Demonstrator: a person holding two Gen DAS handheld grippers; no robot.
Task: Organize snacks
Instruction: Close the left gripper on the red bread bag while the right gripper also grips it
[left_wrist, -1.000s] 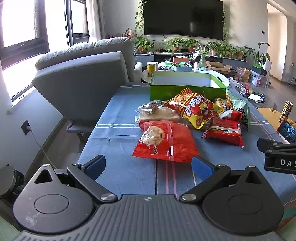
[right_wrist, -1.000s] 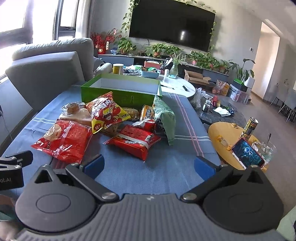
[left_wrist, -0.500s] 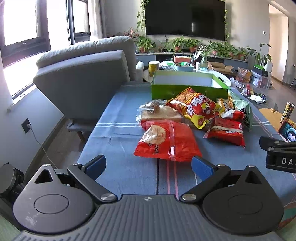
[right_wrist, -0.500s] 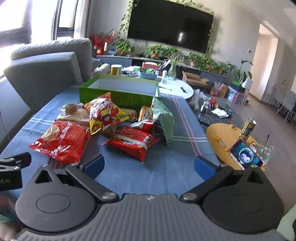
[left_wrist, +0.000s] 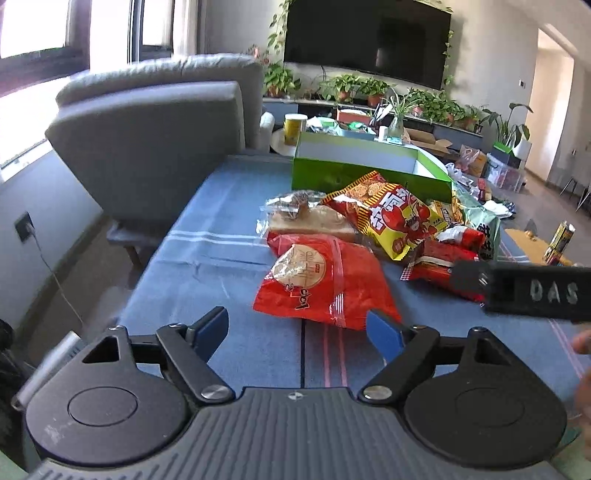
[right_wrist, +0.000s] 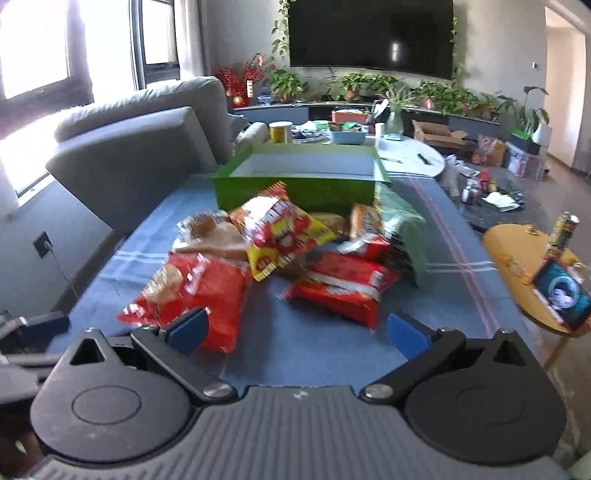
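Observation:
Snacks are piled on the blue tablecloth (left_wrist: 221, 258) before an empty green box (left_wrist: 369, 177) (right_wrist: 295, 192). Nearest is a red bag with a round biscuit picture (left_wrist: 325, 280) (right_wrist: 192, 291). Behind it lie bread in a clear bag (left_wrist: 306, 221), a yellow-red crisp bag (left_wrist: 391, 218) (right_wrist: 284, 232), a flat red packet (right_wrist: 340, 291) and a pale green bag (right_wrist: 402, 229). My left gripper (left_wrist: 297, 330) hovers at the red bag's near edge, its jaws closing, pads not touching the bag. My right gripper (right_wrist: 297, 332) is open and empty, short of the flat red packet.
A grey sofa (left_wrist: 155, 129) stands along the table's left side. A round yellow side table (right_wrist: 524, 254) with a can and a lit phone sits to the right. The right gripper's black body (left_wrist: 532, 291) crosses the left view's right edge.
Both grippers have moved forward and a little down toward the snack pile. The left jaws have narrowed. The right gripper's body has slid further left in the left wrist view.

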